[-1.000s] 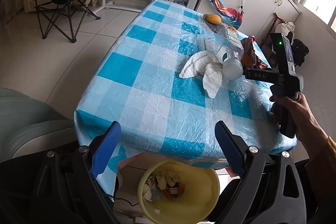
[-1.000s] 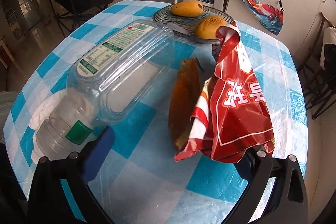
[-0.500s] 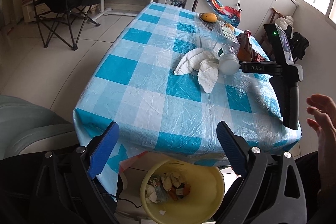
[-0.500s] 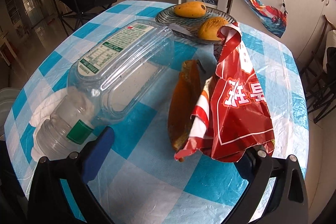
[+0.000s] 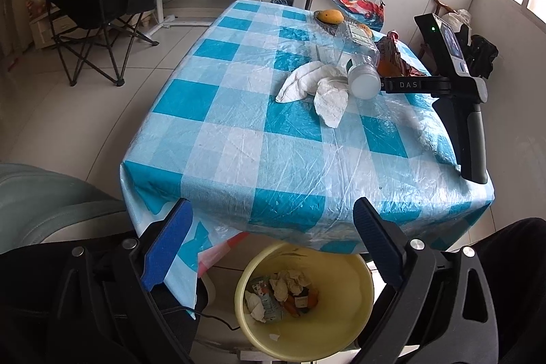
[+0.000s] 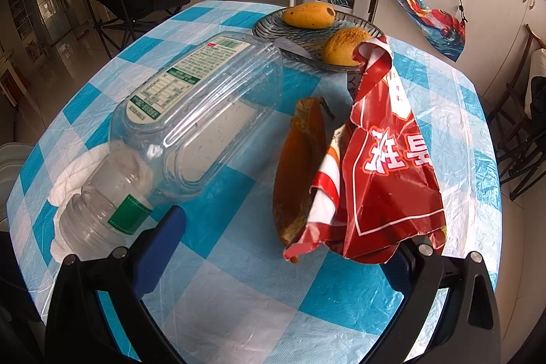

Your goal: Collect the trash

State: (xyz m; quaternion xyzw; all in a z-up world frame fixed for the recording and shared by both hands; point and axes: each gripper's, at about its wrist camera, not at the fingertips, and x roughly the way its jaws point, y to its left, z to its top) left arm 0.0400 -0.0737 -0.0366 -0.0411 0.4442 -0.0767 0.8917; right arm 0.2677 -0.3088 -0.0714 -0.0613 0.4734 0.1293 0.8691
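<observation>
— Yellow bin (image 5: 303,302) nearest, on the floor under the desk (image 5: 239,139) edge, scraps inside; left gripper (image 5: 269,244) hangs above it, fingers spread, nothing between them.

— And the right gripper (image 6: 283,248)?

— Resting on the desk, fingers apart; clear bottle (image 6: 184,132) lying by its left finger, red wrapper (image 6: 382,166) and brown peel (image 6: 300,173) by its right. White tissues (image 5: 317,87) sit beside the bottle. Farther off, a plate (image 6: 273,26) with two fruits.
</observation>
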